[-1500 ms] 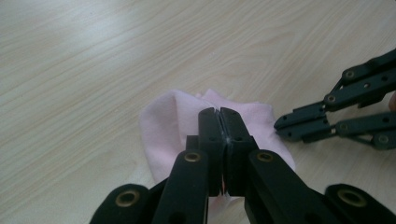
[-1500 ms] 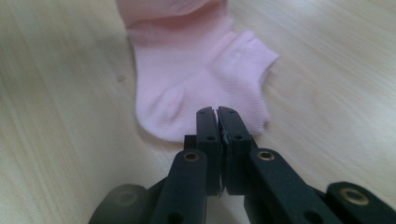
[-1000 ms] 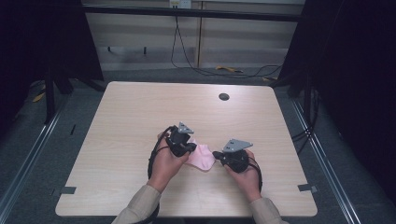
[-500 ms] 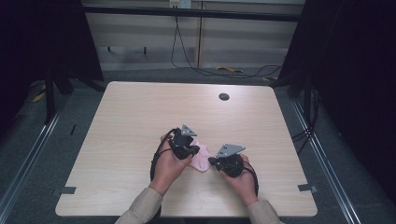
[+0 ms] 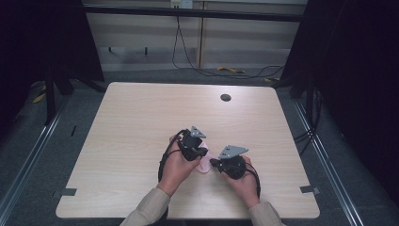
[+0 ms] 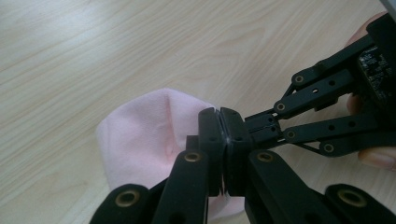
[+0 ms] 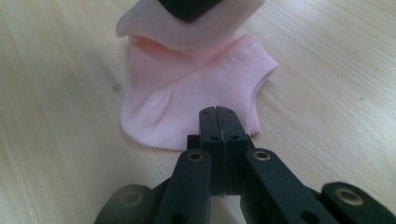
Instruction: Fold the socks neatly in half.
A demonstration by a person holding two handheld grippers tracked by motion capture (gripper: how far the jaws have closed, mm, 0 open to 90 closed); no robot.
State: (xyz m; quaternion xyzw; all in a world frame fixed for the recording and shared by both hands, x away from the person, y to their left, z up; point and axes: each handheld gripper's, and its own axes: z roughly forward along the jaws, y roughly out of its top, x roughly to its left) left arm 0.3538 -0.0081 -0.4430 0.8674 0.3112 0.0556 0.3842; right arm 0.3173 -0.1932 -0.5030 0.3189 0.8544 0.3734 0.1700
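A small pink sock (image 5: 205, 165) lies on the wooden table (image 5: 141, 117) between my two grippers. My left gripper (image 5: 203, 152) is shut on one end of the sock (image 6: 144, 140) and holds that end lifted and folded over the rest; the left gripper (image 6: 219, 122) has its jaws pressed flat together. In the right gripper view that raised fold wraps a black jaw tip (image 7: 187, 7) at the top. My right gripper (image 7: 217, 120) is shut at the near edge of the flat part of the sock (image 7: 187, 88), seemingly pinching it. The two sets of tips almost touch.
A dark round grommet (image 5: 226, 98) sits in the tabletop near the far edge. Black frame posts and cables stand beyond the table's far side. A person's hands (image 5: 176, 169) hold both grippers near the front edge.
Both hands have drawn closer together and shifted slightly toward the front right. The sock, spread between the grippers a second ago, is now folded over and mostly covered.
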